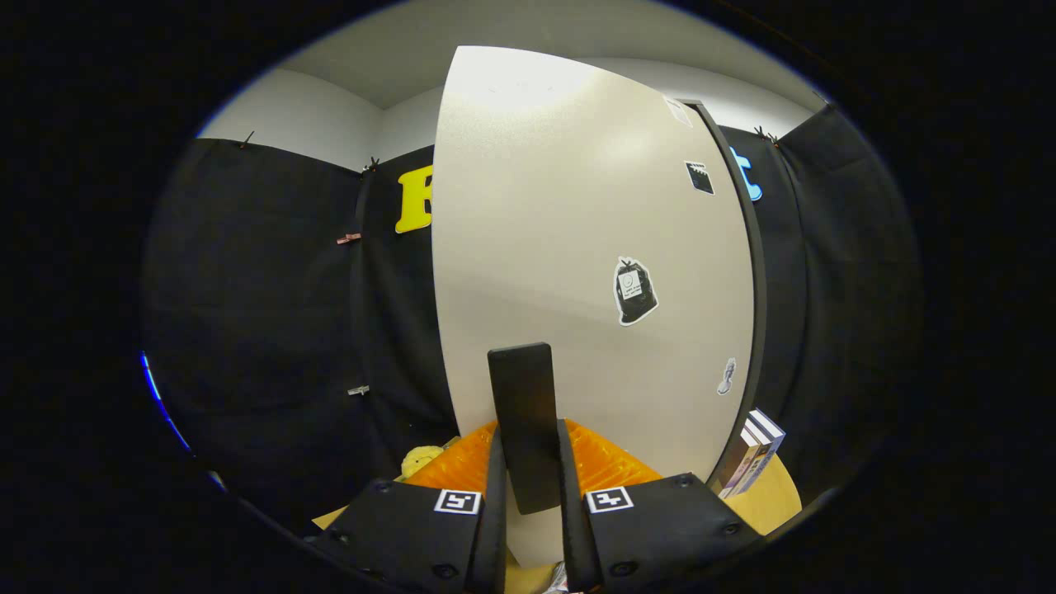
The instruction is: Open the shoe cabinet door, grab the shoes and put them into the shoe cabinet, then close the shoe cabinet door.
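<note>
The claw (530, 462) has its two fingers drawn in on either side of a dark upright handle (524, 425), both seeming to press on its flanks, so I read it as clamped on that handle. The handle stands on the pale shoe cabinet door (577, 247), which rises just ahead of the fingers; a dark cabinet edge (755, 289) runs down its far side. Whether the door is fully closed or already a little ajar I cannot tell from here. My judgement is that the door step is in hand, most likely the opening, since no shoes are between the fingers. The next move would call for keeping the grip firm and swinging the handle along the door's arc rather than tugging straight back, so the fingers do not slide off. Counting outward: one handle, one door, and four stickers on it, the largest a dark sticker (634, 290) near mid-height. Beneath the door lies one orange ribbed object (606, 466) on the tabletop (775, 499); one yellow soft thing (421, 458) sits beside it, and about three books (752, 458) stand past the cabinet's edge.
</note>
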The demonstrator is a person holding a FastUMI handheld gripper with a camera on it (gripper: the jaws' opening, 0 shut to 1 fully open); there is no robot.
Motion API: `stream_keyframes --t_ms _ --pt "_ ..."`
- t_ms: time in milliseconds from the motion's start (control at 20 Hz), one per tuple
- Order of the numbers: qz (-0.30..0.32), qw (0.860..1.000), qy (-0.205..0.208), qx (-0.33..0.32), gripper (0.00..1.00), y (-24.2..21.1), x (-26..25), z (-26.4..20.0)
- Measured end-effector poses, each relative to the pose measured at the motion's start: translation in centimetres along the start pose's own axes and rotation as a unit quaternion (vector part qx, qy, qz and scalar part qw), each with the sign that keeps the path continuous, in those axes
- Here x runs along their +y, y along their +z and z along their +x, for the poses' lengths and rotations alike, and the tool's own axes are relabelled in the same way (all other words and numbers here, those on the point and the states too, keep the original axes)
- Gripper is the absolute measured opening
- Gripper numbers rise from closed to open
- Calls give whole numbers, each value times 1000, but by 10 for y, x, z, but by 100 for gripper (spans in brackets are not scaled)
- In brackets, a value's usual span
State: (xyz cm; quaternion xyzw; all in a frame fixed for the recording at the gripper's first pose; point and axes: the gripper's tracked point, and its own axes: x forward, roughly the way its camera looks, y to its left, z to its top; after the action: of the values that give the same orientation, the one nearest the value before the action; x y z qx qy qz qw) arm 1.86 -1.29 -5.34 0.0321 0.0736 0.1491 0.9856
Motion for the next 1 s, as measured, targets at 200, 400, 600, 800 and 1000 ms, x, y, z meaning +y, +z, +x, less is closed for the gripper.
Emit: stream_keyframes --t_ms 200,400,600,800,1000 --pt "-8 1000 -2 -3 31 2 -24 -29" --pt "-5 1000 -7 -4 31 5 -48 -54" --pt "-2 1000 -18 -6 31 6 -69 -71" --pt "-6 999 -37 4 30 4 -88 -82" --pt "-5 998 -60 2 30 5 -108 -92"
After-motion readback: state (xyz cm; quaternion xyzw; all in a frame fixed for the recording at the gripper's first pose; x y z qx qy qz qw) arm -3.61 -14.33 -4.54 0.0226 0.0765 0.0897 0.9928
